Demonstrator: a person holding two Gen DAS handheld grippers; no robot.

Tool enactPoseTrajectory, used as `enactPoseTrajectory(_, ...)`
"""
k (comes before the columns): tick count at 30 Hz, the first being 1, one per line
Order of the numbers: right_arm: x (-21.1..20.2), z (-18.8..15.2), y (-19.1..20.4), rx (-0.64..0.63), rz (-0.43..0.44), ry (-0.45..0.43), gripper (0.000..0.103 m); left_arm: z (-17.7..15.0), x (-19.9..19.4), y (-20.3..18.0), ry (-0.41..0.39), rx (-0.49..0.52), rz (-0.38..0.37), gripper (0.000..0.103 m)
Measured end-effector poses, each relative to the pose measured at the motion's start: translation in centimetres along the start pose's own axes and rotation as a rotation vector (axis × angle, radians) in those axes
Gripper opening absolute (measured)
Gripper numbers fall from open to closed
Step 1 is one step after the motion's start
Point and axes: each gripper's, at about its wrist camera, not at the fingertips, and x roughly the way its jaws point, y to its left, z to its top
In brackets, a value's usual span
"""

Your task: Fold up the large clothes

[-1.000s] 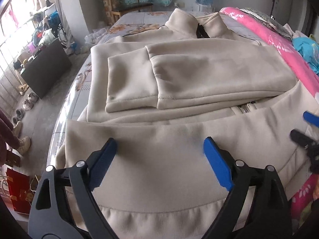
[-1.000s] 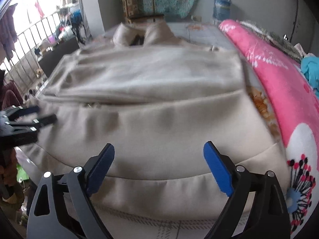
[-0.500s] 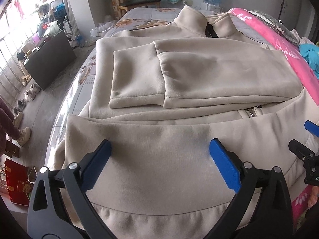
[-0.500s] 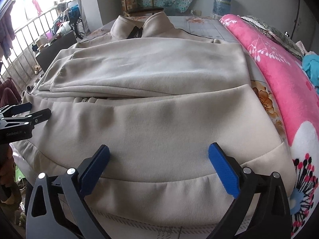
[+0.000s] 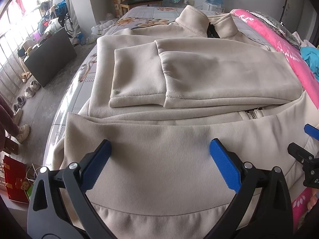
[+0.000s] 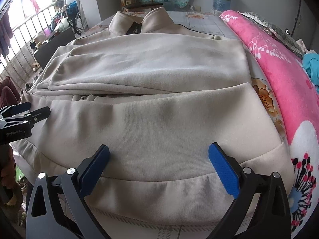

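- The near half of the bed (image 5: 65, 107) was covered by the beige jacket (image 5: 159, 159).
- Passage on the right was blocked by the pink blanket (image 6: 279, 75).
- Open floor (image 5: 39, 119) was left beside the bed, lined with shoes (image 5: 22, 133).

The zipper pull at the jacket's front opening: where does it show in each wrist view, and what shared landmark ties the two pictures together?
Left wrist view: zipper pull right of centre, just below the folded sleeves.
Right wrist view: zipper pull left of centre, under the sleeves' lower edge.
Shared landmark: the jacket's stand-up collar at the far end, with the pink blanket along the right.
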Motion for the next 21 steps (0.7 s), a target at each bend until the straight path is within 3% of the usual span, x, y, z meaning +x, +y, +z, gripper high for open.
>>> enactPoseTrajectory(21, 0.36, 0.63, 0.02, -0.004, -0.003, 0.06, 0.097, -0.05, 0.01, 0.04, -0.003, -0.003, -0.001, 0.096)
